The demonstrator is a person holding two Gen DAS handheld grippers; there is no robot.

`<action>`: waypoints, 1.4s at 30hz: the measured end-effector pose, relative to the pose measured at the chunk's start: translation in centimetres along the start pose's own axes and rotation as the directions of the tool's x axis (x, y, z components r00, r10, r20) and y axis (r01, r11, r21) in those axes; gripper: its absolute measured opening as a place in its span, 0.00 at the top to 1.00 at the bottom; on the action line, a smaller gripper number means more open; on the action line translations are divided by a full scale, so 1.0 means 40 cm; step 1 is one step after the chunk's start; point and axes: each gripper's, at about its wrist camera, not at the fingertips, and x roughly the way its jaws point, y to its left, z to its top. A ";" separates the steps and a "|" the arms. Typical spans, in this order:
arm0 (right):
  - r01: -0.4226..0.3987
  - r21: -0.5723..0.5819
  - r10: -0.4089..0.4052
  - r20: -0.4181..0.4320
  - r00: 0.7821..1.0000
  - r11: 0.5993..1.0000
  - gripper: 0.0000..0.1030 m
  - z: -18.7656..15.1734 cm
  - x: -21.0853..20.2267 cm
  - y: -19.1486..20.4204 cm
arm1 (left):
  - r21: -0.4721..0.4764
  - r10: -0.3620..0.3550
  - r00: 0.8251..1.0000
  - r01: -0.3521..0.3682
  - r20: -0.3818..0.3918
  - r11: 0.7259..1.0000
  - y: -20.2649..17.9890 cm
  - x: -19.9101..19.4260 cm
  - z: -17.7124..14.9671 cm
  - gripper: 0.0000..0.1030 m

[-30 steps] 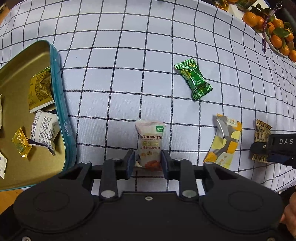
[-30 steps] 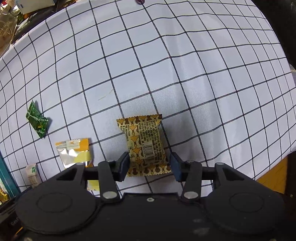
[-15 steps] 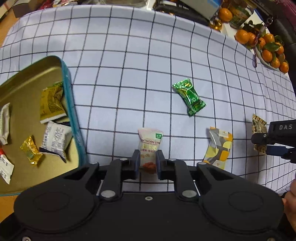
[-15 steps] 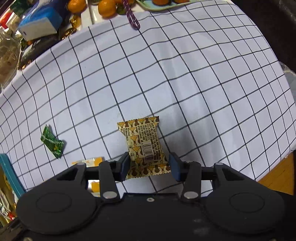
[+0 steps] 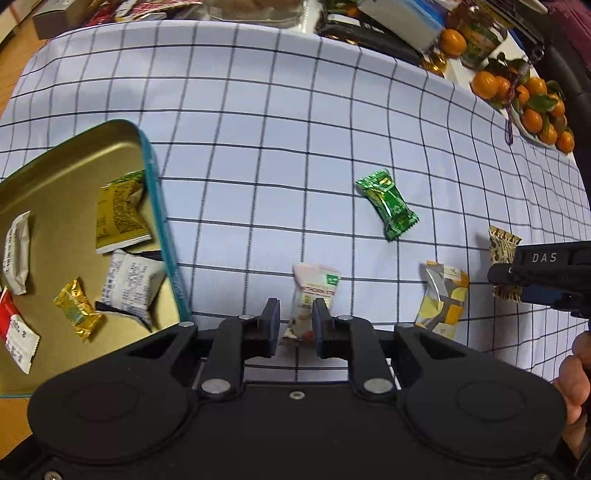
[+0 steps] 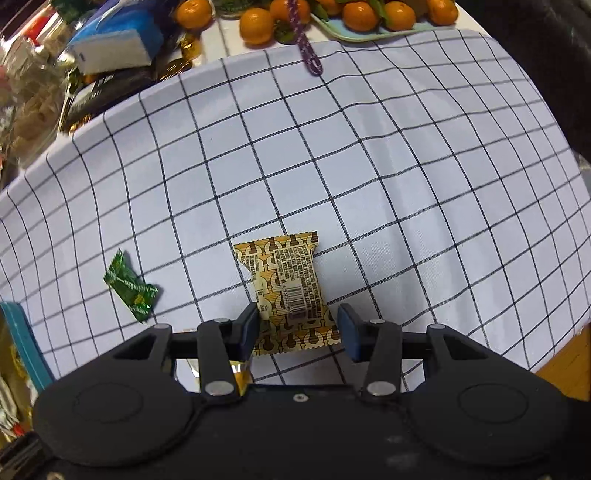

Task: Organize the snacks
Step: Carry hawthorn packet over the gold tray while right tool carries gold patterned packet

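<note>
My left gripper is shut on a white hawthorn snack packet and holds it lifted above the checked cloth. A gold tin with a teal rim lies to its left and holds several wrapped snacks. My right gripper has its jaws on either side of a brown-and-gold patterned packet, with a gap on the right side. That packet also shows in the left wrist view. A green candy and a yellow-grey packet lie on the cloth.
A tray of tangerines stands at the back right. Boxes and clutter line the far edge of the table. The green candy lies left of my right gripper. The cloth's edge and wood floor lie to the right.
My left gripper closed on the hawthorn packet and lifted it, rising and pulling back. My right gripper also rose with the patterned packet between its jaws.
</note>
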 end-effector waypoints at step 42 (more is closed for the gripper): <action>0.046 0.056 -0.044 -0.043 0.998 0.997 0.55 0.014 0.029 -0.067 | -0.172 0.022 0.995 -0.004 0.101 0.985 0.075 -0.072 0.025 0.74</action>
